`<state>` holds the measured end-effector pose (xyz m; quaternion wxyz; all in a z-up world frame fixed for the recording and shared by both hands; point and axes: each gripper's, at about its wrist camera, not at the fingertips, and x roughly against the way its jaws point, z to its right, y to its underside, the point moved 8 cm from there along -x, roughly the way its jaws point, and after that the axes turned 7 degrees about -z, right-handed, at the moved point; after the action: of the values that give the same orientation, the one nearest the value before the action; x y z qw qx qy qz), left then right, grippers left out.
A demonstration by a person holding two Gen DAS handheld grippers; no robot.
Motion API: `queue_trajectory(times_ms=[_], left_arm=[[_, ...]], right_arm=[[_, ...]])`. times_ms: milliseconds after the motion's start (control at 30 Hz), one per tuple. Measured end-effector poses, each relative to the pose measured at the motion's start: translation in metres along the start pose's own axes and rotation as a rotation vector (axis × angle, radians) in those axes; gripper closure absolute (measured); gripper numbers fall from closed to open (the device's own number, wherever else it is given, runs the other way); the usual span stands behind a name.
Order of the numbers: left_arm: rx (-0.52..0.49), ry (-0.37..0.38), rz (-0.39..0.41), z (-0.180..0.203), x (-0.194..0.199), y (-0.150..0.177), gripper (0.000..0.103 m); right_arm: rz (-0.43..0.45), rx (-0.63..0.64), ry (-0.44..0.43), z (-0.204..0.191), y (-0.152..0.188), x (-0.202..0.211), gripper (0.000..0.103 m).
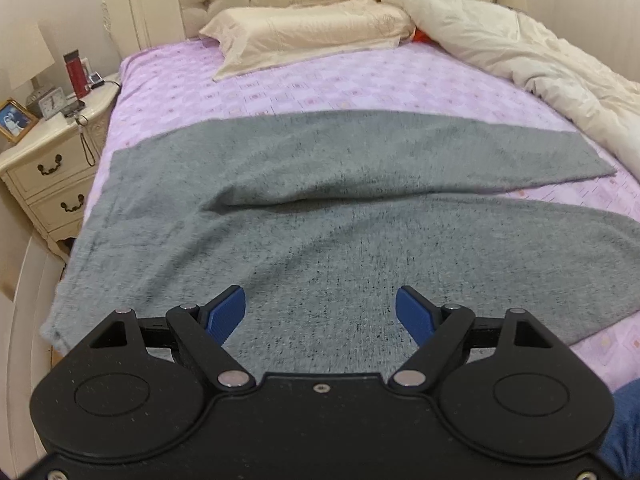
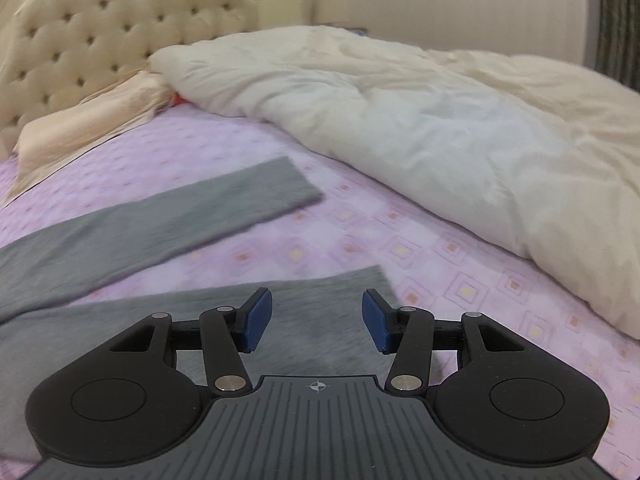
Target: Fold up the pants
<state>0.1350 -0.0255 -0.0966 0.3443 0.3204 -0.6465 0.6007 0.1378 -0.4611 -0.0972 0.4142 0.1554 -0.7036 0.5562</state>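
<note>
Lying flat under both tongs: grey pants [image 1: 320,216]; L tongs [image 1: 320,314], R tongs [image 2: 317,320] agape, empty.

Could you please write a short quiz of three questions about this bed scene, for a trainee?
1. True or false: the grey pants lie spread flat on the purple bedsheet, legs apart.
2. Which holds cloth: A, the left gripper; B, the right gripper; C, neither?
3. Fill in: the cream duvet is bunched beside the leg ____ of the pants.

Key: 1 true. 2 C: both are open above the near leg. 3 ends.
</note>
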Motion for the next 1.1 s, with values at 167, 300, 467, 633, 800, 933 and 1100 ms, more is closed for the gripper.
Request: queue_trajectory(times_ms=[167, 300, 467, 633, 800, 933, 1100], left_arm=[[-0.027, -0.006, -0.061, 0.007, -0.031, 0.005, 0.021], [-0.067, -0.021, -0.130, 0.013, -0.055, 0.015, 0.021], [-0.056, -0.016, -0.137, 0.012, -0.062, 0.027, 0.015], [-0.059, -0.009, -0.130, 0.010, -0.058, 0.031, 0.015], [-0.033, 0.005, -0.098, 0.008, -0.051, 0.023, 0.025], [-0.027, 0.007, -0.036, 0.009, -0.042, 0.009, 0.026], [-0.033, -0.007, -0.029, 0.007, -0.046, 0.000, 0.026]], right_arm=[[-0.027, 0.000, 0.038, 0.018, -0.001, -0.032, 0.054], [-0.055, 0.001, 0.053, 0.027, -0.005, -0.059, 0.054], [-0.116, 0.007, 0.024, 0.031, -0.001, -0.086, 0.053], [-0.145, 0.036, -0.076, 0.023, -0.007, -0.082, 0.096], [-0.115, 0.027, -0.100, 0.019, -0.037, -0.075, 0.097], [-0.154, 0.048, -0.031, 0.015, -0.049, -0.100, 0.098], [-0.155, 0.019, 0.014, 0.021, -0.048, -0.115, 0.094]])
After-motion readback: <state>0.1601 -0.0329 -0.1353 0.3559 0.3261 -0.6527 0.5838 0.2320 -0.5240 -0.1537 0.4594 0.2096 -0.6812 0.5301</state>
